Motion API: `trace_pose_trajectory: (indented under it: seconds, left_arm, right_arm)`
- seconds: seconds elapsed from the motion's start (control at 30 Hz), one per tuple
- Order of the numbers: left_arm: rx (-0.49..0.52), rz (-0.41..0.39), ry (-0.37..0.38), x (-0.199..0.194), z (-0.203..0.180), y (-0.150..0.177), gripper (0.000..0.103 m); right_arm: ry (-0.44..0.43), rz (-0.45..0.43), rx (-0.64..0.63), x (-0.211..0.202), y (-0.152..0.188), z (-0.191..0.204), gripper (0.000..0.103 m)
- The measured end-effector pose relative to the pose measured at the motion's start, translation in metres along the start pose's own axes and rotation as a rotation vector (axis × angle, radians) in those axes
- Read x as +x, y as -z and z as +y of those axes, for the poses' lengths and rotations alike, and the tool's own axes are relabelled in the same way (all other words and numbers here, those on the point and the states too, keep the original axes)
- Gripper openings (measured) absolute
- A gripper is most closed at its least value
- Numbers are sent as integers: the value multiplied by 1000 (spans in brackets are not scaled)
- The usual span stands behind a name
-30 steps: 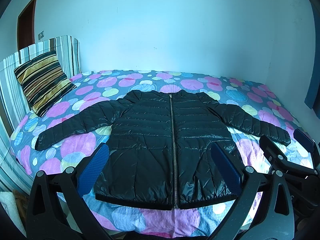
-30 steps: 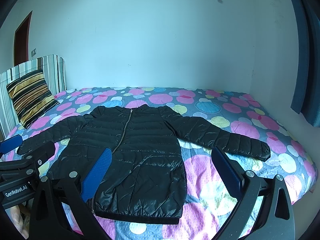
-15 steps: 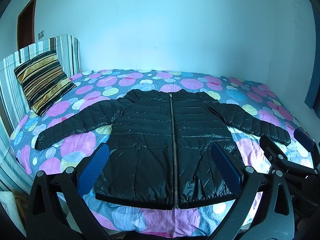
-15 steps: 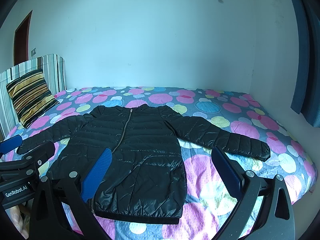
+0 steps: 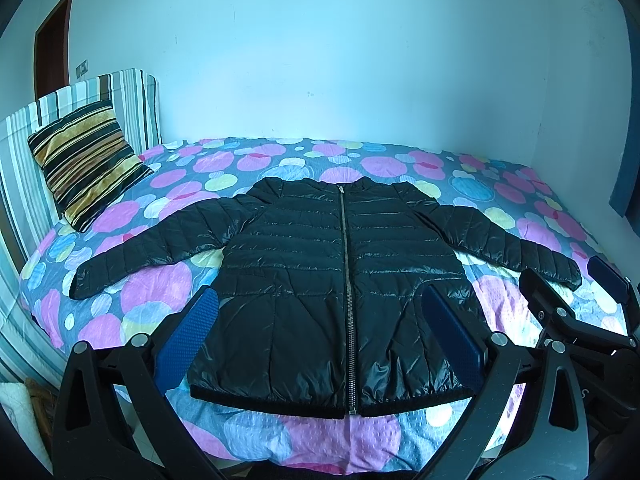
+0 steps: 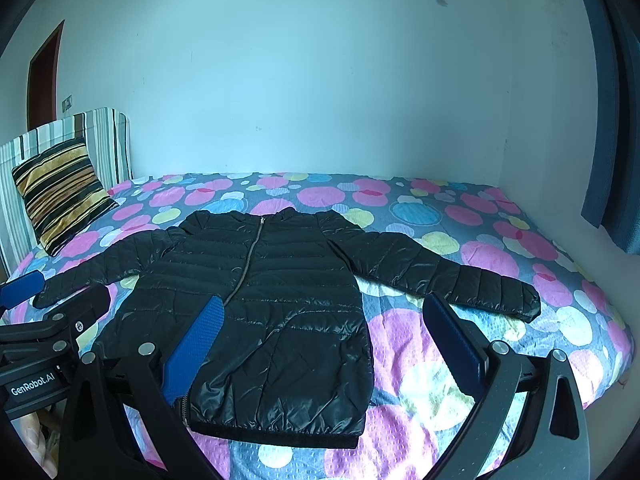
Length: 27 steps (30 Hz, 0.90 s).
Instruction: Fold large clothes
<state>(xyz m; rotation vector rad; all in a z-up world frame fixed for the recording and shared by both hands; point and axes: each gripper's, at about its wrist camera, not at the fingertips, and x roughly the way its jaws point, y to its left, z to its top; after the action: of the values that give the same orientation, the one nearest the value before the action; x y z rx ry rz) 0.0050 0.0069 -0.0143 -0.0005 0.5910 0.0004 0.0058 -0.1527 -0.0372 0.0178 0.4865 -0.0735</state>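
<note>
A black quilted puffer jacket (image 5: 312, 280) lies flat on the bed, front up, zipped, both sleeves spread out to the sides; it also shows in the right wrist view (image 6: 280, 312). My left gripper (image 5: 320, 344) is open and empty, held above the jacket's hem near the bed's front edge. My right gripper (image 6: 320, 344) is open and empty, over the jacket's right lower side. The right gripper also shows at the right of the left wrist view (image 5: 576, 300). The left gripper also shows at the left of the right wrist view (image 6: 52, 300).
The bed (image 5: 360, 436) has a sheet with pink, blue and yellow circles. A striped cushion (image 5: 84, 160) leans on a striped headboard (image 5: 128, 108) at the left. Walls stand behind and to the right; a dark curtain (image 6: 604, 120) hangs at the right.
</note>
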Motion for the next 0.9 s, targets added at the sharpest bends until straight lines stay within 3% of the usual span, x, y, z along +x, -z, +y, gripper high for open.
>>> trace_pose_trajectory:
  seconds: [0.6,0.9]
  left_arm:
    - [0,5,0,3,1,4,101]
    - [-6,37,0,17,0,26,101]
  right_arm:
    - [-1,7,-2,2,3,-1,99]
    - [-1,37,-8,16,6,1,99]
